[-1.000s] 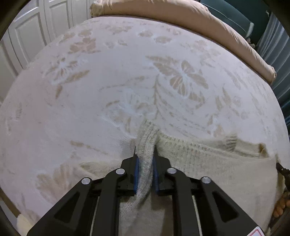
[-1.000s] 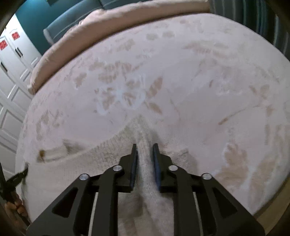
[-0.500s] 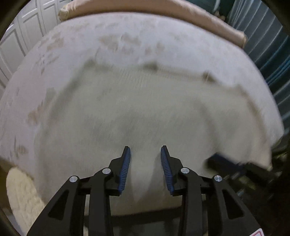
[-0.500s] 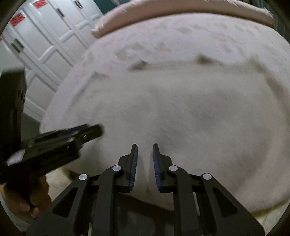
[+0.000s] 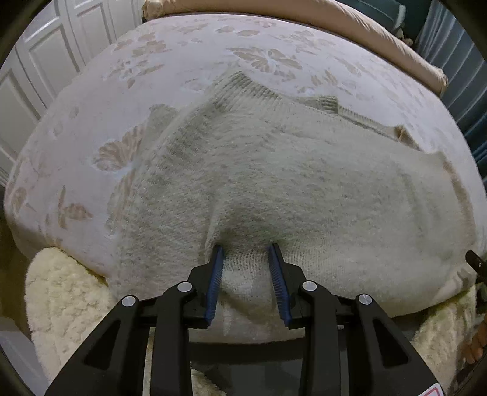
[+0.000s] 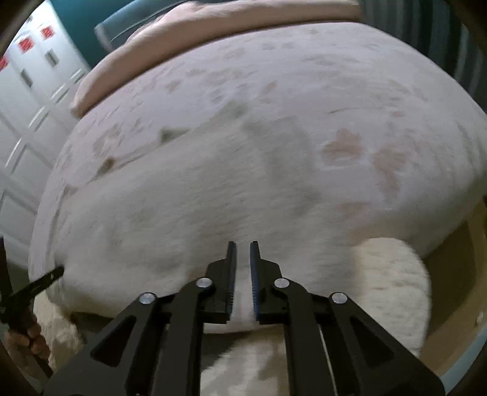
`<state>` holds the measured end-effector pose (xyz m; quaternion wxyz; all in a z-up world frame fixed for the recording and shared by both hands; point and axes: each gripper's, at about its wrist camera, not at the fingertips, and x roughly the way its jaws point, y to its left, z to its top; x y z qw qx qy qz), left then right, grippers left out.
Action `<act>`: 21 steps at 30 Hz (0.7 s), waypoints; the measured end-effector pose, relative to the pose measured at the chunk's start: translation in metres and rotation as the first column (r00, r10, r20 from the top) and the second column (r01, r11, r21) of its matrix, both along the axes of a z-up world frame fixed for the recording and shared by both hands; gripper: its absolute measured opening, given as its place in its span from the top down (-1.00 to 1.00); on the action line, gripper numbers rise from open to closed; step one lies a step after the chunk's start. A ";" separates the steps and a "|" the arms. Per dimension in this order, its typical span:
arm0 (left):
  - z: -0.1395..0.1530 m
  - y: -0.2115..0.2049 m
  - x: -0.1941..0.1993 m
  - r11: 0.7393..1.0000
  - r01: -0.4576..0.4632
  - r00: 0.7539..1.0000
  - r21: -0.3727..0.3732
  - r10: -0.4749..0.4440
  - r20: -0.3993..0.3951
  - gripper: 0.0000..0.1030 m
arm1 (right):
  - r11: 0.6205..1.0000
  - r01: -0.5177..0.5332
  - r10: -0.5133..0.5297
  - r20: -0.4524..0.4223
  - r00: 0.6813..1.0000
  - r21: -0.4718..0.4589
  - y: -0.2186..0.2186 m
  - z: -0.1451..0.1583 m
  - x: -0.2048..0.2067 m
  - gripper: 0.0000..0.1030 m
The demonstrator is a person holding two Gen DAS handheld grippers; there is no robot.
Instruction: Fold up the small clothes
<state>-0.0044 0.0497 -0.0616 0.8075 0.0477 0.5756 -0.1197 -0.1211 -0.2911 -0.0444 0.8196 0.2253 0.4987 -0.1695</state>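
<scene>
A cream knitted sweater [image 5: 289,182] lies spread across the near part of the bed, its ribbed edge toward the far side and its near edge hanging over the bed's front. My left gripper [image 5: 246,248] is open, its blue pads either side of a fold at the sweater's near edge. In the blurred right wrist view the sweater [image 6: 182,207] fills the middle. My right gripper [image 6: 243,243] has its jaws narrowly apart over the sweater's near edge, and I cannot tell whether cloth is pinched between them.
The bed has a pale floral cover [image 5: 152,76] and a tan bolster [image 5: 350,27] at its far edge. A fluffy cream rug [image 5: 64,298] lies on the floor below the bed's front. White cupboard doors [image 5: 39,61] stand at the left.
A second ago both grippers held the sweater's far edge. They have let go and pulled back to the bed's near edge. The sweater now lies folded over toward the front.
</scene>
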 end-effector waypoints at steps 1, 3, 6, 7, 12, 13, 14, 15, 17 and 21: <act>0.001 0.000 -0.001 1.000 0.003 1.000 0.011 -0.003 0.004 0.37 | 1.000 -0.006 0.005 -0.031 1.000 -0.011 0.002 -0.010 0.007 0.81; 0.001 -0.002 -0.002 1.000 0.003 1.000 0.020 -0.003 0.006 0.37 | 1.000 0.025 -0.023 -0.127 0.992 0.015 0.002 -0.035 0.013 0.84; 0.000 -0.003 -0.001 1.000 0.001 1.000 0.026 -0.001 0.004 0.37 | 0.999 0.033 -0.032 -0.060 0.998 0.010 0.007 -0.007 0.018 0.75; 0.000 -0.003 -0.002 1.000 -0.001 1.000 0.025 0.001 0.002 0.37 | 1.000 0.021 -0.021 -0.034 0.999 0.001 0.013 0.002 0.021 0.75; -0.001 -0.006 -0.004 0.999 -0.003 1.000 0.035 0.003 0.006 0.37 | 0.992 -0.126 0.126 0.020 0.992 0.003 0.063 0.018 0.054 0.75; -0.001 -0.006 -0.004 0.999 -0.003 1.000 0.037 0.003 0.007 0.37 | 0.989 -0.149 0.149 0.009 0.989 0.000 0.071 0.012 0.060 0.75; -0.001 -0.006 -0.004 0.999 -0.002 1.000 0.037 0.001 0.008 0.37 | 0.984 -0.177 0.177 -0.016 0.984 0.005 0.080 0.000 0.070 0.75; -0.001 -0.005 -0.003 0.999 -0.002 1.000 0.035 0.002 0.007 0.37 | 0.981 -0.192 0.193 -0.044 0.980 0.019 0.084 -0.013 0.076 0.75; -0.002 -0.005 -0.002 1.000 -0.005 1.000 0.029 0.004 0.004 0.37 | 0.981 -0.195 0.193 -0.073 0.978 -0.016 0.093 -0.027 0.085 0.74; -0.003 -0.001 -0.002 1.000 -0.006 1.000 0.012 0.006 0.001 0.36 | 0.982 -0.187 0.187 -0.030 0.982 -0.003 0.101 0.003 0.088 0.71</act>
